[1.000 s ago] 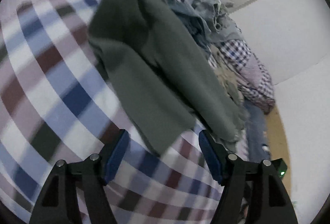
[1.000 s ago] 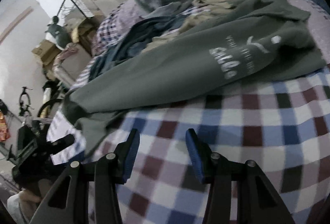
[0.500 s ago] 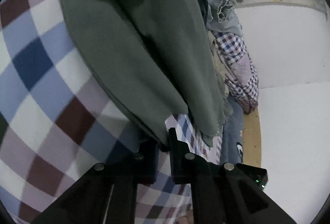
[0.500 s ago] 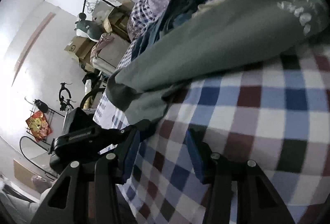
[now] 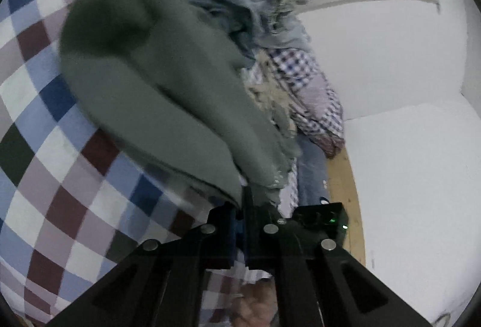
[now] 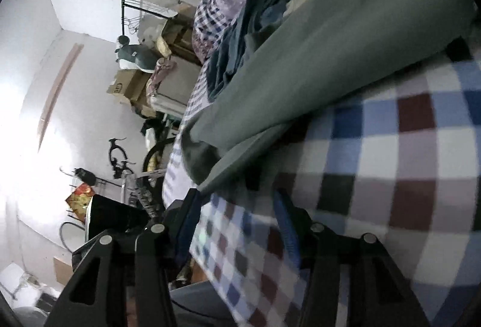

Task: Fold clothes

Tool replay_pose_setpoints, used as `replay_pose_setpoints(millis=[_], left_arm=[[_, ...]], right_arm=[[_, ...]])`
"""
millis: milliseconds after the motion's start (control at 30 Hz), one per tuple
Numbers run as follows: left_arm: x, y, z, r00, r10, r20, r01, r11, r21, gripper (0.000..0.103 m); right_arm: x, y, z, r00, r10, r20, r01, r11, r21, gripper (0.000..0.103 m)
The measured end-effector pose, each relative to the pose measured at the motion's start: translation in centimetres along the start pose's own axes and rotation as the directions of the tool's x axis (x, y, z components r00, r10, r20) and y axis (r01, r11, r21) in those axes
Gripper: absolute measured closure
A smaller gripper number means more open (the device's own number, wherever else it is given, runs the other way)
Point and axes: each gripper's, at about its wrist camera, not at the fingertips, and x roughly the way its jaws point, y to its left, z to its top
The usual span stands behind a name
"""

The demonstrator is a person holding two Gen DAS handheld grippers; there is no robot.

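The green garment [image 5: 168, 80] lies long and loose near the bed's edge, on the checked bedspread [image 5: 45, 122], beside a heap of unfolded clothes [image 5: 288, 77]; much folding remains. The left gripper [image 5: 244, 215] is clamped on its hem. The right gripper [image 6: 237, 206], jaws apart, seems level with another corner.

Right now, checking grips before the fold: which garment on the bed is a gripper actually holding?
The plain dark green top: its edge is pinched in the left gripper. The heaped clothes behind lie ungripped.
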Motion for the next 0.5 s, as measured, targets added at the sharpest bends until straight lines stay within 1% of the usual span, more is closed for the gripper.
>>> replay_pose_setpoints(millis=[67,233,267,367,400,433,467,500], left_arm=[[0.0,-0.3,-0.3,1.0,-0.01,-0.012,0.01,1.0,0.009,0.101],[0.2,-0.5,-1.9,0.998,0.01,-0.061,-0.007,0.999,0.044,0.101],[0.2,-0.6,-2.3,0.997,0.012,-0.071,-0.009,0.999,0.051,0.101],[0.7,-1.2,-3.0,0.996,0.031,-0.087,-0.023,0.996,0.091,0.101],[0.7,-1.3,-3.2,0.995,0.037,-0.094,-0.027,0.994,0.104,0.101],[0.8,-1.4,-3.3,0.994,0.043,-0.101,-0.031,0.993,0.118,0.101],[0.9,-1.6,-3.5,0.993,0.057,-0.106,-0.043,0.99,0.136,0.101],[0.9,-1.5,-3.8,0.992,0.069,-0.108,-0.053,0.988,0.147,0.101]], right_arm=[[-0.2,-0.3,-0.1,1.0,0.018,0.006,-0.019,0.999,0.03,0.048],[-0.6,-0.8,-0.2,0.998,0.068,0.006,-0.068,0.994,0.083,0.048],[-0.6,-0.7,-0.4,0.998,0.06,0.002,-0.06,0.995,0.077,0.048],[-0.8,0.0,-1.2,1.0,-0.003,-0.018,0.004,1.0,0.022,0.05],[-0.9,0.2,-1.4,0.999,-0.025,-0.024,0.025,1.0,0.003,0.053],[-0.9,0.4,-1.7,0.998,-0.046,-0.03,0.046,0.999,-0.016,0.063],[-1.0,0.6,-1.9,0.997,-0.068,-0.035,0.066,0.997,-0.035,0.072],[-1.0,0.8,-2.2,0.995,-0.089,-0.04,0.087,0.995,-0.054,0.088]])
